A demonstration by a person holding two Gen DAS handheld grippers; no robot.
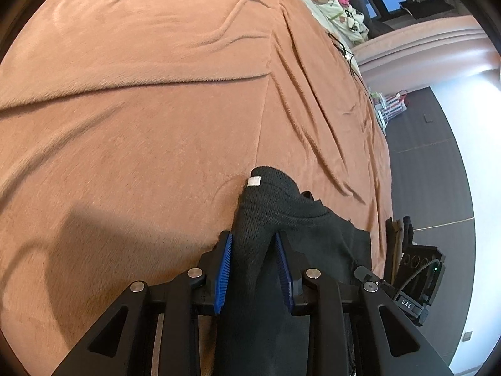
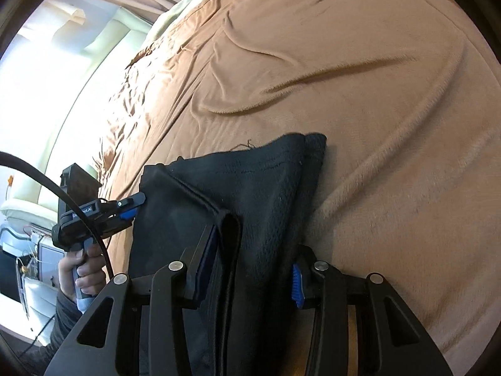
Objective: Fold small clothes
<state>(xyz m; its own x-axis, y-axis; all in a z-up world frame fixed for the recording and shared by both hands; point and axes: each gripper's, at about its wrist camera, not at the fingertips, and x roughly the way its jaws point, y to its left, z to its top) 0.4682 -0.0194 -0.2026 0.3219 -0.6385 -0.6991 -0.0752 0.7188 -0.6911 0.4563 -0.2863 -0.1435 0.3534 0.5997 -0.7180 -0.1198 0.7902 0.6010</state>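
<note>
A small black garment (image 1: 281, 213) with a mesh waistband and a white tag lies bunched on the brown blanket (image 1: 141, 109). My left gripper (image 1: 253, 244) is shut on one end of its waistband, fabric pinched between the blue pads. In the right wrist view the same black garment (image 2: 250, 188) hangs stretched between both grippers. My right gripper (image 2: 253, 250) is shut on its other folded edge. The left gripper (image 2: 125, 208), held by a hand, shows at the garment's left corner in that view.
The brown blanket (image 2: 344, 78) covers the bed, with wrinkles across it. A cream bear-print cover (image 1: 328, 0) lies at the far right edge. The bed's edge and dark floor (image 1: 432, 172) are to the right. A bright window (image 2: 47, 78) is on the left.
</note>
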